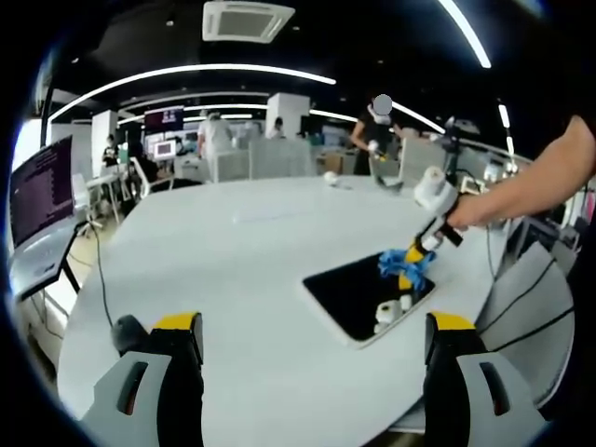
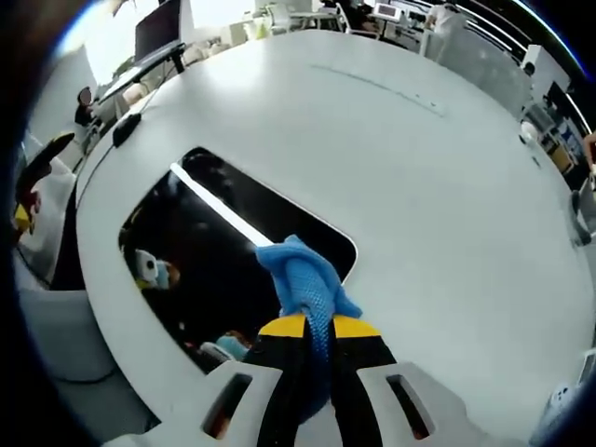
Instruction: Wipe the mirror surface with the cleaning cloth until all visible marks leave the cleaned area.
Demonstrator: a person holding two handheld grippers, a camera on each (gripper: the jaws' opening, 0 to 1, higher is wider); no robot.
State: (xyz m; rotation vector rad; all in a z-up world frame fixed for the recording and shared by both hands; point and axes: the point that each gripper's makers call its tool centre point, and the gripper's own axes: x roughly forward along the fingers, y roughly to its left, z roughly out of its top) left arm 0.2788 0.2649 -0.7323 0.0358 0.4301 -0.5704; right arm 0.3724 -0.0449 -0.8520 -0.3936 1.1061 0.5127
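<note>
A dark rectangular mirror (image 1: 358, 293) (image 2: 214, 251) lies flat on the white table (image 1: 233, 279) (image 2: 438, 177), reflecting ceiling lights and the grippers. In the left gripper view the right gripper (image 1: 421, 250) comes in from the right, shut on a blue cleaning cloth (image 1: 403, 264) that rests at the mirror's far edge. In the right gripper view the cloth (image 2: 303, 279) is pinched between the yellow-tipped jaws of my right gripper (image 2: 317, 328), over the mirror's edge. My left gripper (image 1: 312, 335) stands open, short of the mirror, nothing between its jaws.
A monitor (image 1: 39, 200) stands at the table's left edge with a black cable (image 1: 98, 270) trailing over the table. Chairs (image 1: 535, 298) sit to the right. People and desks are far behind. A small white object (image 1: 331, 177) lies at the table's far side.
</note>
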